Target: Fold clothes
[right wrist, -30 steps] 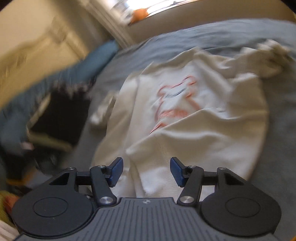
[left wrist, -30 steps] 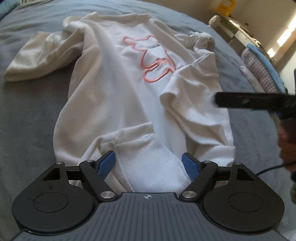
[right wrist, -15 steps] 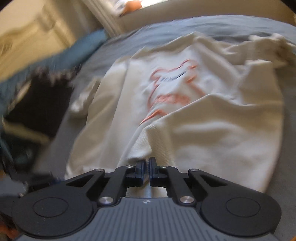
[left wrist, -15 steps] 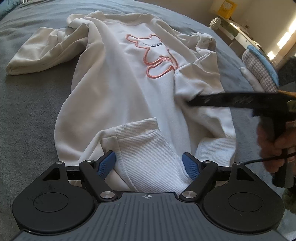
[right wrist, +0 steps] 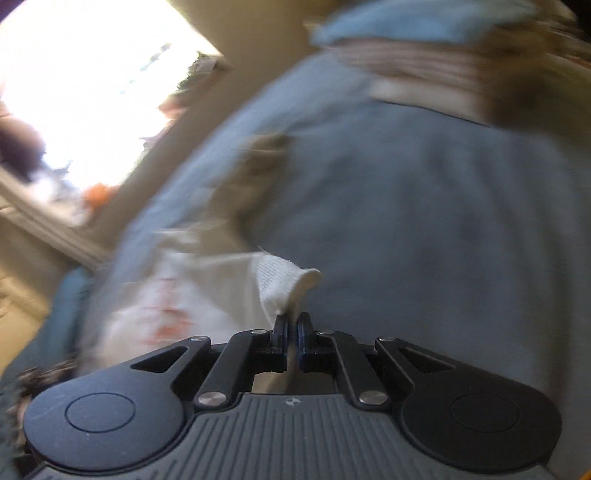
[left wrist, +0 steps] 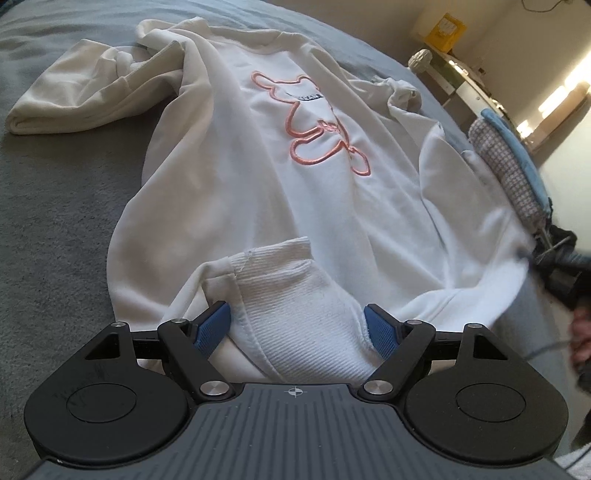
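Observation:
A white sweatshirt (left wrist: 258,166) with a pink outline print lies face up on a grey bedspread (left wrist: 55,206). Its ribbed hem (left wrist: 295,306) bunches between the blue pads of my left gripper (left wrist: 297,325), which stands open around it. One sleeve (left wrist: 81,96) lies loose at the far left. In the right wrist view, my right gripper (right wrist: 291,328) is shut on a ribbed white cuff (right wrist: 284,284) of the sweatshirt, pulled away over the bedspread (right wrist: 424,206). That view is heavily blurred. The right gripper shows dark and blurred at the right edge of the left wrist view.
A stack of folded clothes (left wrist: 513,166), checked and blue, sits at the bed's right edge. Behind it stands a table (left wrist: 465,77) with a yellow box (left wrist: 445,27). A person's hand (left wrist: 581,332) shows at the right edge. A bright window (right wrist: 85,92) lies beyond the bed.
My right gripper has shut on the sleeve cuff and swung it out off the sweatshirt's front to the right. The left gripper has stayed open at the hem.

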